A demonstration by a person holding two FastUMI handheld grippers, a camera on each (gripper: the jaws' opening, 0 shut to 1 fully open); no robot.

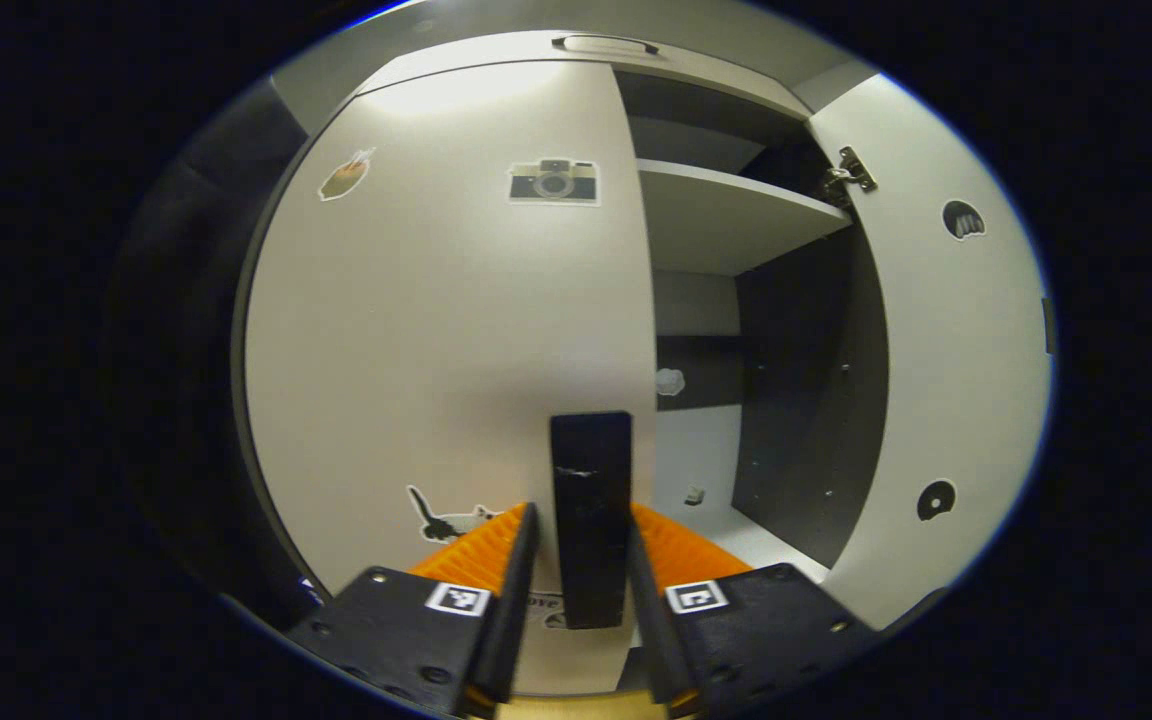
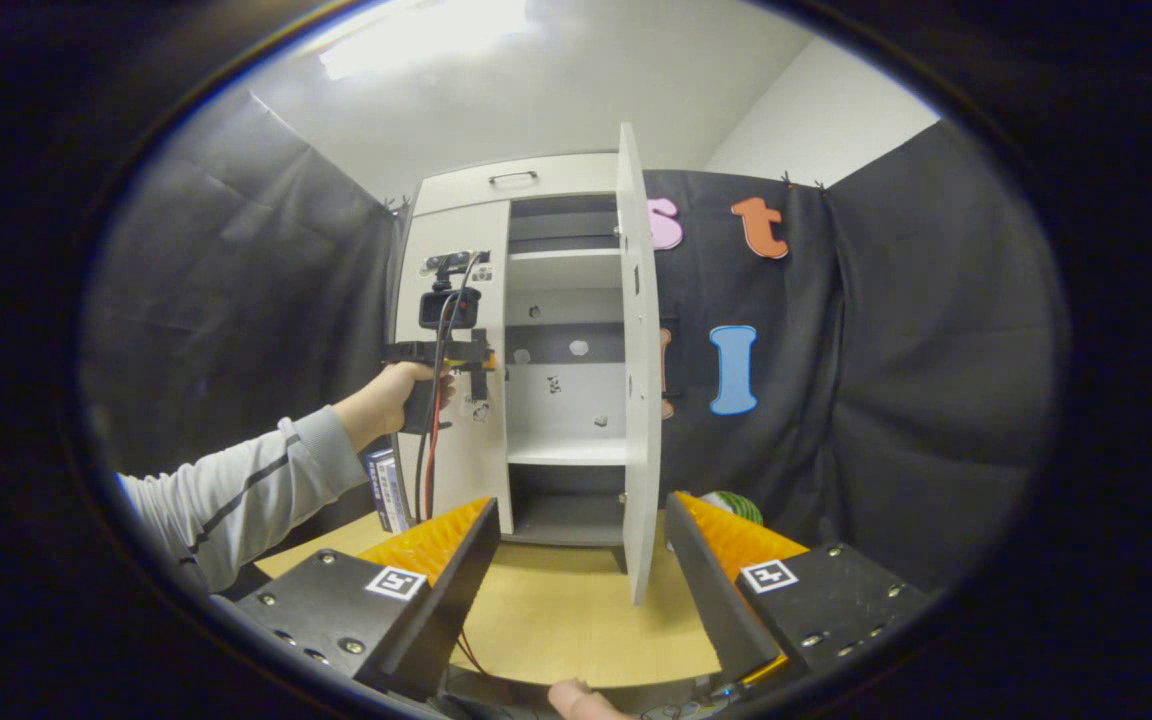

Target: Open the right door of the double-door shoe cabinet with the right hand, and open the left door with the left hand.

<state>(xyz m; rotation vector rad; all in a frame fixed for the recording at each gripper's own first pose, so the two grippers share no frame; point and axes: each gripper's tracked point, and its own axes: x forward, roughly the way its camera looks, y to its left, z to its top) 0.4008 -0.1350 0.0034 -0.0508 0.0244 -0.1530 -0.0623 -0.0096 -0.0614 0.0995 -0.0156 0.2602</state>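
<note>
Shoe cabinet (image 2: 536, 370) stands on the wooden counter (image 2: 576, 620), against the black booth cloth.

Right door (image 2: 639, 380) is swung open, edge-on in the right gripper view, sticking out toward the camera. In the left gripper view its inner face (image 1: 946, 350) is visible with a hinge (image 1: 848, 176) near the top.

Left door (image 1: 446, 340) is closed. It carries stickers: a camera (image 1: 554, 181), a small one top-left (image 1: 344, 176), a dark cat-like one (image 1: 441, 518) low down.

Left gripper (image 1: 586, 540): fingers sit on either side of the black vertical handle (image 1: 591, 500) at the left door's inner edge, narrow gap, close to the handle. Cannot tell whether both fingers actually press on it. The right gripper view shows that gripper (image 2: 481, 362) at the door, held by a hand (image 2: 401, 395) with a grey sleeve (image 2: 236, 490).

Right gripper (image 2: 576, 560): spread wide, nothing between the fingers, well back from the cabinet, above the counter.

Cabinet interior: white shelves (image 2: 566, 452) with dark back panels, a few small stickers on the back wall (image 2: 579, 348). No shoes visible on the shelves seen. Top drawer front has a handle (image 2: 516, 177).

Just left of the cabinet: upright book-like items (image 2: 386, 490). Behind the right door, low: a green round thing (image 2: 736, 503), partly hidden.
</note>
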